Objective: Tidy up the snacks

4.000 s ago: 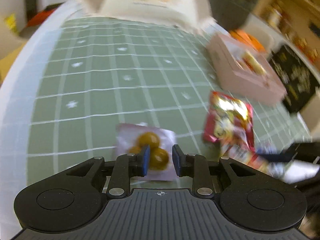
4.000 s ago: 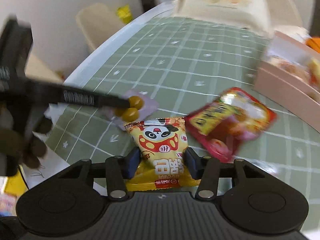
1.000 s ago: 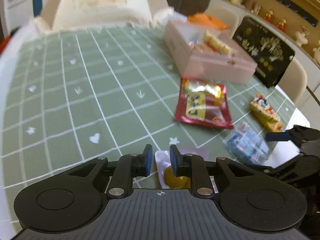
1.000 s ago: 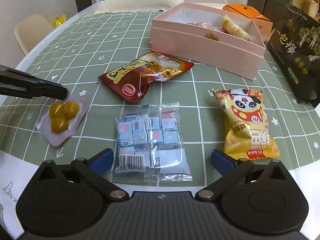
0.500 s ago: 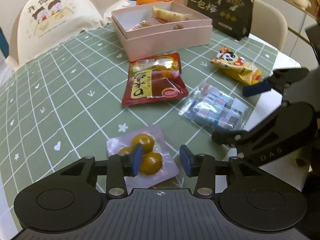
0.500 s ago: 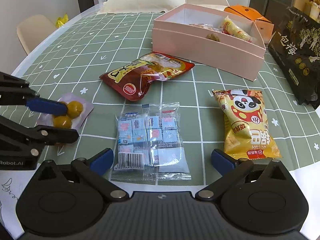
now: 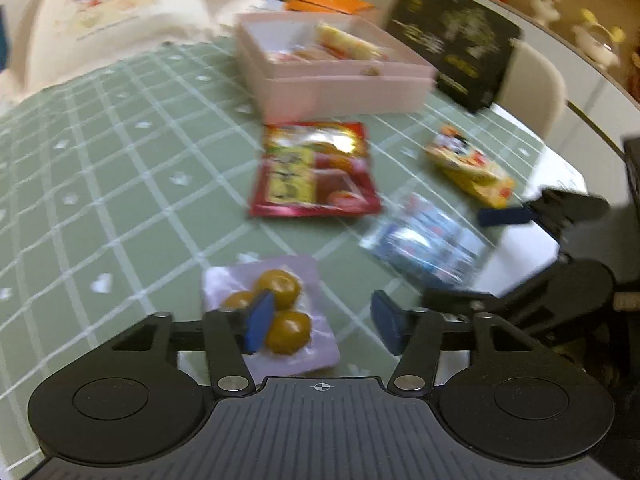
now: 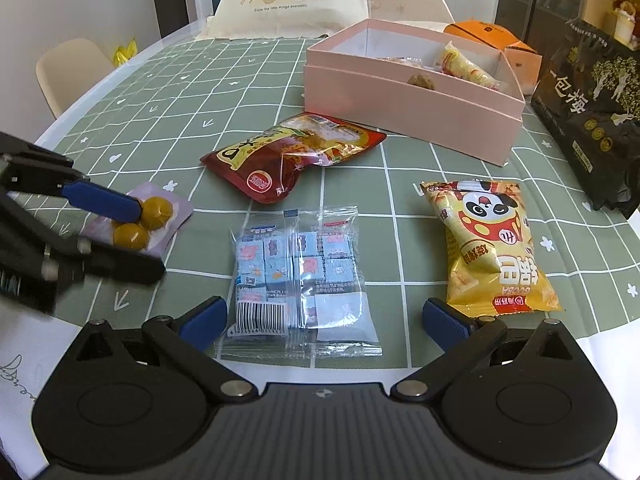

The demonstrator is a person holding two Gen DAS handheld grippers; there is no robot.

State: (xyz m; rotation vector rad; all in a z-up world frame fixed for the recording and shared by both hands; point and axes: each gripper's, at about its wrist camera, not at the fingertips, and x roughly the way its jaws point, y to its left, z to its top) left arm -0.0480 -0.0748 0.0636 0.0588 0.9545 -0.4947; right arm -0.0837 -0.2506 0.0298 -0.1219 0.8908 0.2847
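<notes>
over the near left part of the green checked tabletop (image 8: 172, 80) the left gripper (image 7: 320, 322) stood with its jaws partly spread and opening; the lilac pouch of yellow-brown round sweets (image 7: 280, 312) lay flat on the cloth between them, and neither pad pressed on it. its left blue pad (image 7: 258, 322) overlapped the sweets in the left wrist view, but whether it touched them could not be told.

the right gripper (image 8: 322, 322) had its jaws spread wide, holding nothing. the clear packet of small blue-wrapped cubes (image 8: 298, 276) lay flat between the blue pads, apart from both. just to the right of it lay the yellow panda snack bag (image 8: 494, 248), and beyond lay the red foil pouch (image 8: 292, 156), near the front wall of the open pink box (image 8: 412, 104).

the right wrist view was sharp: it showed print on the packets, a barcode, a yellow wrapped stick (image 8: 468, 66) and a brown lump inside the box, the black bag with gold print (image 8: 592, 116) at the right and the left gripper from the side. the left wrist view was blurred; it alone showed the gap beside the pouch up to the right pad, and the right gripper's blue pad (image 7: 504, 216) at the table's right edge.
</notes>
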